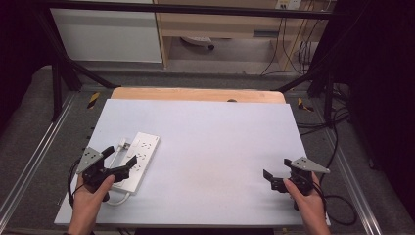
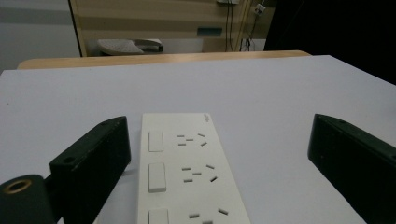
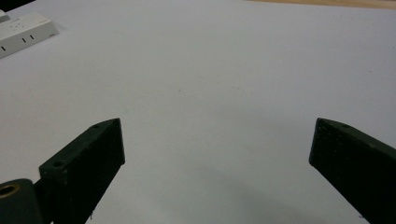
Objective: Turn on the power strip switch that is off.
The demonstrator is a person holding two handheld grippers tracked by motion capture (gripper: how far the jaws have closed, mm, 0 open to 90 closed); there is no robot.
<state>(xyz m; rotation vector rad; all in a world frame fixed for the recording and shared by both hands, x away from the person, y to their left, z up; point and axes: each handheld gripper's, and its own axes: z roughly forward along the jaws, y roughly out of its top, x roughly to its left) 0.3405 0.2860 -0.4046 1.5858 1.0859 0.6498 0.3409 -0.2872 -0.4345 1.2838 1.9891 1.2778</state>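
Fingers (image 2: 88, 158) of the left gripper (image 1: 119, 160) are spread wide apart, and nothing is held between them. A white power strip (image 2: 187, 172) is seen lying flat between the two black jaws in the left gripper view, closer to the left jaw. Whether the jaw touches it cannot be told. Three switches and three sets of slots are seen on its top.

From the high view, the power strip (image 1: 138, 157) is found at the left side of the white table (image 1: 210, 142), near the front edge. A white cable (image 1: 117, 199) is curled by its near end, just beside the left hand (image 1: 88, 200).

The right gripper (image 1: 276, 172) is held by the right hand (image 1: 308, 200) at the right side of the table, well apart from the power strip. Its fingers (image 3: 88, 163) are spread wide apart too, and only bare table is seen between them. A corner of the power strip (image 3: 25, 30) is seen far off at the top left of the right gripper view.
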